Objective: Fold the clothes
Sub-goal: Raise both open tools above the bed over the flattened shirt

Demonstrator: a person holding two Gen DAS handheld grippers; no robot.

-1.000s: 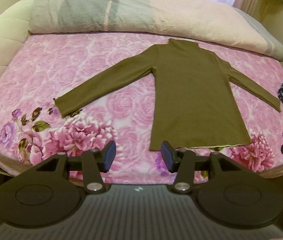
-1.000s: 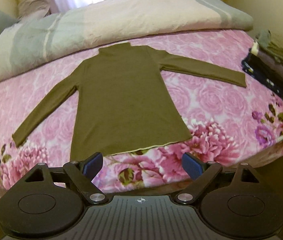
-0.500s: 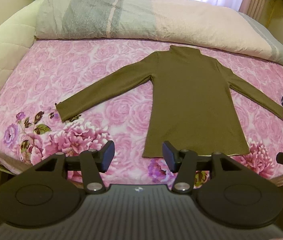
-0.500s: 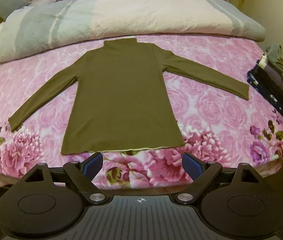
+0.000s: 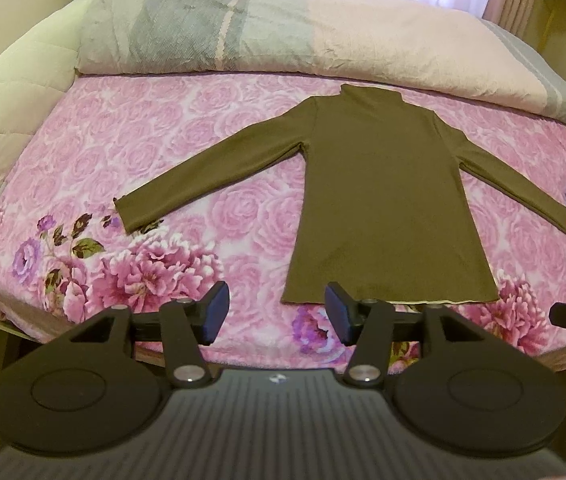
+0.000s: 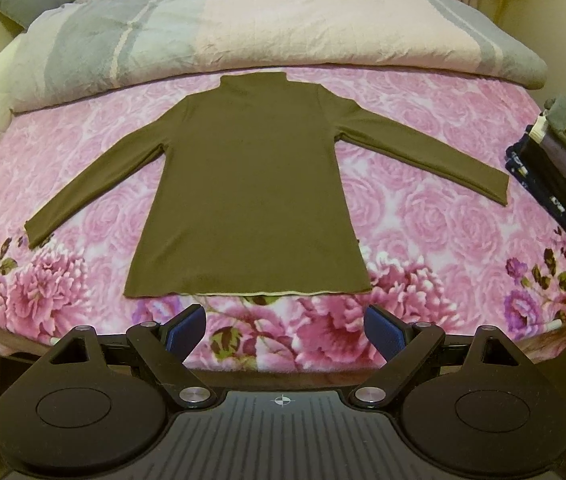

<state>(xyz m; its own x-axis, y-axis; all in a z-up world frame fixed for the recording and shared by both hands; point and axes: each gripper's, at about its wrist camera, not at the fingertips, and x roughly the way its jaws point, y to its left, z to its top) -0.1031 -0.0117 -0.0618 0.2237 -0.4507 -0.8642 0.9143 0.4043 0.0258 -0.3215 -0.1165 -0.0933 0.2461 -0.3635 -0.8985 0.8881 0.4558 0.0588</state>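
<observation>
The left hand-held gripper (image 5: pixel 276 312) hangs over the near edge of the bed with its jaws set wide and nothing between them; its blue pads (image 5: pixel 215 312) stand clear of the cloth, just short of the hem. The right hand-held gripper (image 6: pixel 285 330) is spread wider still and is likewise empty, poised above the printed flowers at the bed's front edge. Beyond both lies the olive long-sleeved top (image 6: pixel 249 196), spread flat on the pink floral bedspread (image 5: pixel 171 148) with its high collar toward the far side and its hem toward the grippers. Both sleeves are stretched out at a slant, one to each side, cuffs lying on the spread. A thin pale edge shows along the hem. Behind the collar a rolled duvet (image 6: pixel 243 36) in grey and pale pink runs across the bed. At the right edge sits a stack of folded clothes (image 6: pixel 555 176), dark on the bottom, apart from the right cuff.
</observation>
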